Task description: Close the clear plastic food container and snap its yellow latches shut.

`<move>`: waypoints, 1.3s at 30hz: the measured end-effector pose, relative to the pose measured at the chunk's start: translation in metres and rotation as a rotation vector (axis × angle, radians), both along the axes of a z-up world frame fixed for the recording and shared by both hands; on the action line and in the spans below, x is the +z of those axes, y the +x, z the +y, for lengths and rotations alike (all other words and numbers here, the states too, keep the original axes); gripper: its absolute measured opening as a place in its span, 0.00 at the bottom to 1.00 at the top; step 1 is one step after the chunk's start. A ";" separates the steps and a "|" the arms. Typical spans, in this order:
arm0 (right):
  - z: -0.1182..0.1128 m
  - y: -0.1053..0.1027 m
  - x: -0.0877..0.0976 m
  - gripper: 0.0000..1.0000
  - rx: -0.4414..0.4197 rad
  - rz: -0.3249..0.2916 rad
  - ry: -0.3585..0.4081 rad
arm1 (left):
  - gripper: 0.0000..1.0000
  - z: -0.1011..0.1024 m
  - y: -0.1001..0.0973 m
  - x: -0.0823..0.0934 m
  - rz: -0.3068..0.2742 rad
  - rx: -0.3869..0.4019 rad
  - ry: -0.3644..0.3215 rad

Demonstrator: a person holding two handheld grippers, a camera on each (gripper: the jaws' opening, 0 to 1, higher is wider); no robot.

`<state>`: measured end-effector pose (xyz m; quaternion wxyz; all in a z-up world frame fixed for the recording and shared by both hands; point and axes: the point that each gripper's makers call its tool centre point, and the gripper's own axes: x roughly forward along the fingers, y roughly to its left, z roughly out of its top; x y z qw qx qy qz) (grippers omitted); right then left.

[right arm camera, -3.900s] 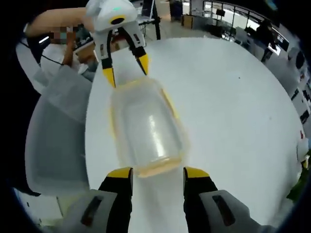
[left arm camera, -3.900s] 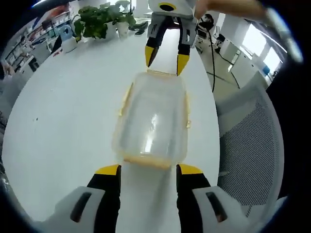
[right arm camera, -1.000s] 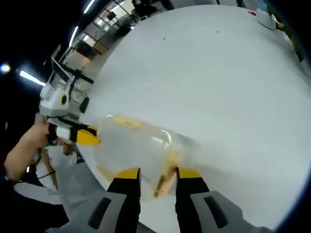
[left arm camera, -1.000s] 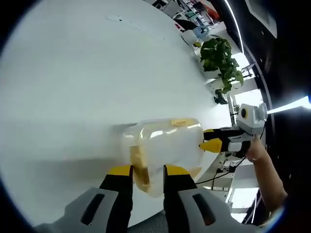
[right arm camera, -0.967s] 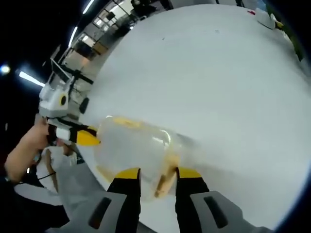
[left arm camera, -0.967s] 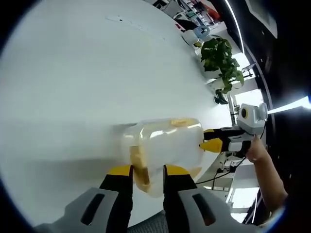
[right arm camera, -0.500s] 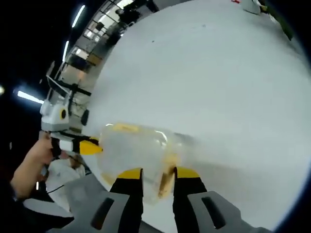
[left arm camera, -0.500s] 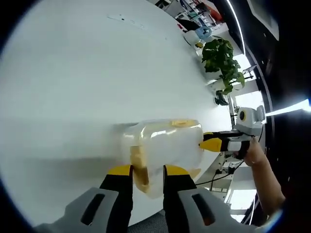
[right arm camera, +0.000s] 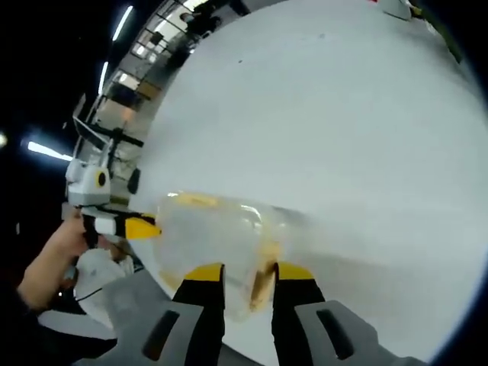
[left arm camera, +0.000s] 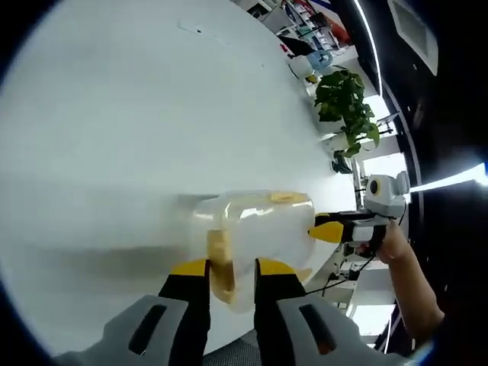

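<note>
The clear plastic food container (left arm camera: 259, 225) lies on the white table (left arm camera: 114, 114) with its lid down. My left gripper (left arm camera: 229, 268) is shut on the yellow latch (left arm camera: 219, 259) at the container's near end. In the left gripper view, the right gripper (left arm camera: 335, 227) holds the far end, jaws close together. In the right gripper view, the same container (right arm camera: 213, 229) lies ahead, and my right gripper (right arm camera: 248, 273) is shut on the yellow latch (right arm camera: 263, 280) at its end. The left gripper (right arm camera: 126, 226) grips the opposite end there.
The container sits close to the table (right arm camera: 366, 137) edge. A potted plant (left arm camera: 347, 99) and small items stand at the far rim. A person's hand (left arm camera: 393, 248) holds the right gripper, another hand (right arm camera: 53, 255) the left. A grey chair (right arm camera: 114, 305) stands below the edge.
Since 3.9 s ago both grippers have rolled sideways and closed from wide open onto the container's end latches. Over the last second only the views shifted slightly.
</note>
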<state>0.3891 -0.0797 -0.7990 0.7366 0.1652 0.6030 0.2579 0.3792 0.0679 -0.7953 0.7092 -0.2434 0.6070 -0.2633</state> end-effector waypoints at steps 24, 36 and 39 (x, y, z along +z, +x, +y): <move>0.003 0.001 0.000 0.27 0.053 -0.054 -0.002 | 0.23 -0.002 -0.007 0.001 0.006 -0.052 0.044; 0.003 0.003 0.000 0.22 0.022 -0.039 0.013 | 0.18 -0.004 -0.004 0.001 0.020 -0.032 0.047; 0.002 0.003 -0.001 0.23 0.023 -0.034 0.011 | 0.19 -0.003 0.000 -0.001 0.019 -0.022 0.037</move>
